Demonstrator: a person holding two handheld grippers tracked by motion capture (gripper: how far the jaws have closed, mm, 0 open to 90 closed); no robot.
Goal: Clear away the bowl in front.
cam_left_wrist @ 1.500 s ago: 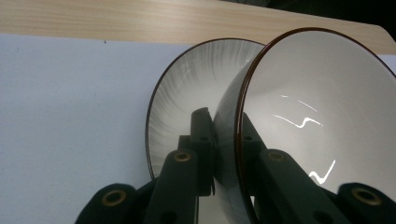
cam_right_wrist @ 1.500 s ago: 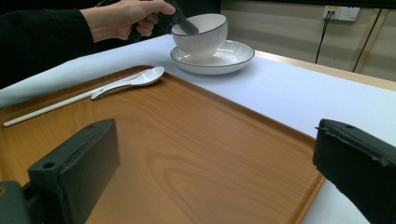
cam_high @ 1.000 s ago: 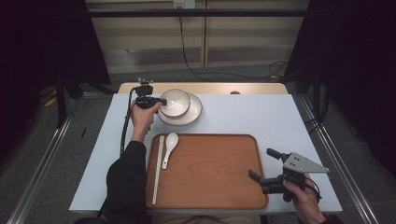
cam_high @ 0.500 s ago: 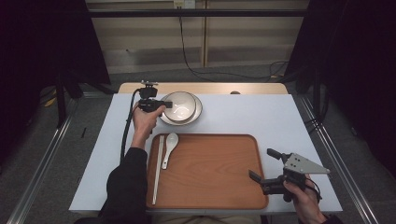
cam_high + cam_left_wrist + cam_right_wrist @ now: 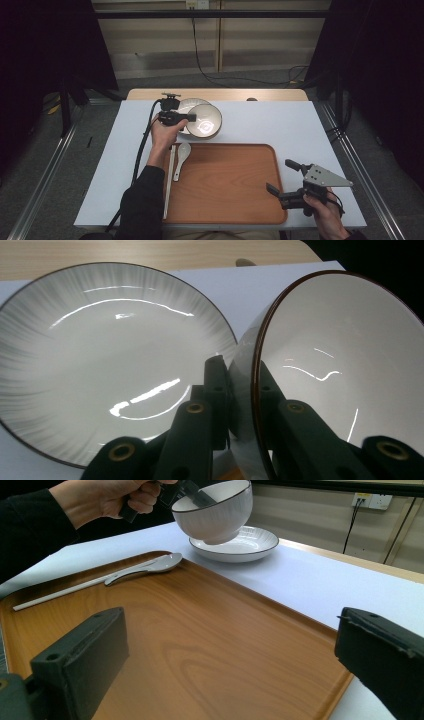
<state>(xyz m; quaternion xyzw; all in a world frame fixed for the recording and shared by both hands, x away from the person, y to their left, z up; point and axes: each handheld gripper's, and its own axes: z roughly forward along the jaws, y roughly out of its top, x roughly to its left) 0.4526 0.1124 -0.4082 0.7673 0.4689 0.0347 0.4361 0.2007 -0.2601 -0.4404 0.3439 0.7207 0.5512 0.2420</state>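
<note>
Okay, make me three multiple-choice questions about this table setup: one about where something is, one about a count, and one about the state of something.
1. Where does the spoon lie?
A. in the bowl
B. on the wooden tray, at its left side
C. on the plate

2. How many white dishes are there besides the spoon?
A. two
B. four
C. none

3. What state is the bowl in?
A. upside down on the tray
B. resting in the plate
C. lifted and tilted, its rim pinched by the left tongs

Answers: B, the spoon rests on the tray; A, one bowl and one plate; C, it hangs clear above the plate.
</note>
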